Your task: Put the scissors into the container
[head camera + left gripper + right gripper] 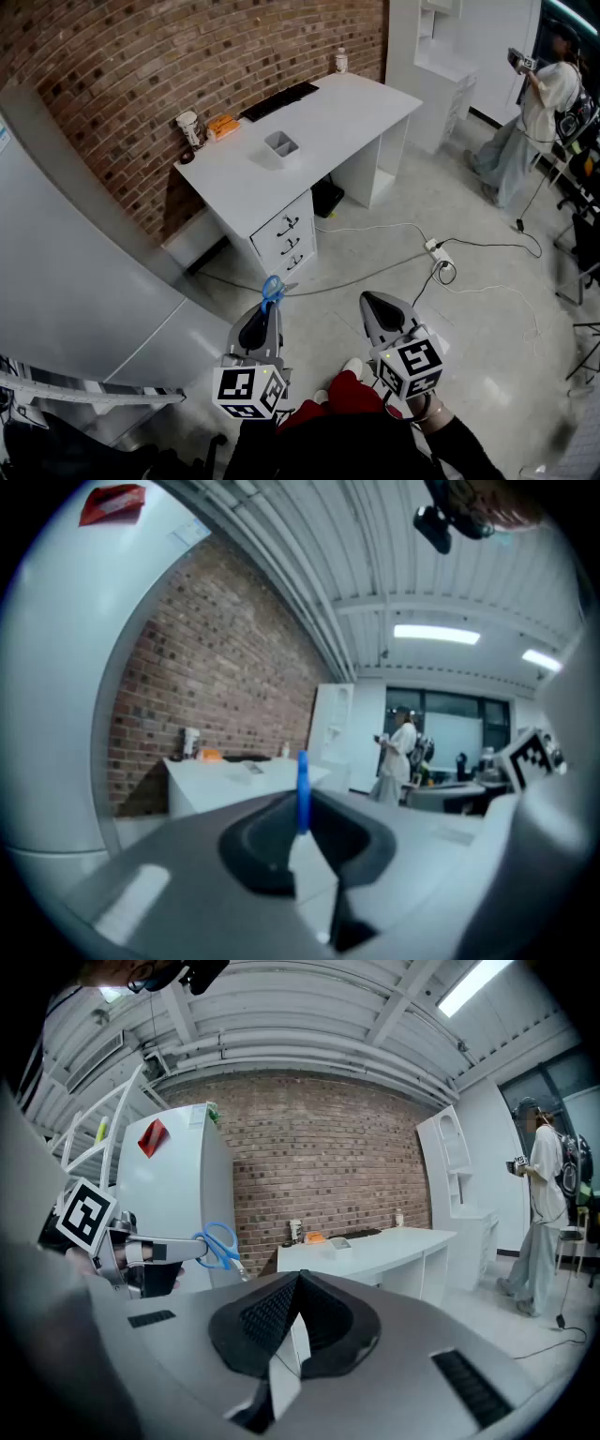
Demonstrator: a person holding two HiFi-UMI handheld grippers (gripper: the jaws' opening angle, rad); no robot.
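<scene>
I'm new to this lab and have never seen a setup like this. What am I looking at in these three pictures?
No robot here: a person carries a two-jaw gripper in each hand. The head view looks down from their head; each gripper view looks along that gripper's jaws. The left gripper is clamped on blue-handled scissors; the right gripper is shut and empty. Ahead stands a white desk with a small container, a cup, an orange item and a keyboard.

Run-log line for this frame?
left claw: shut on scissors | right claw: shut, empty | container: on desk, ahead | scissors: not yet in
</scene>
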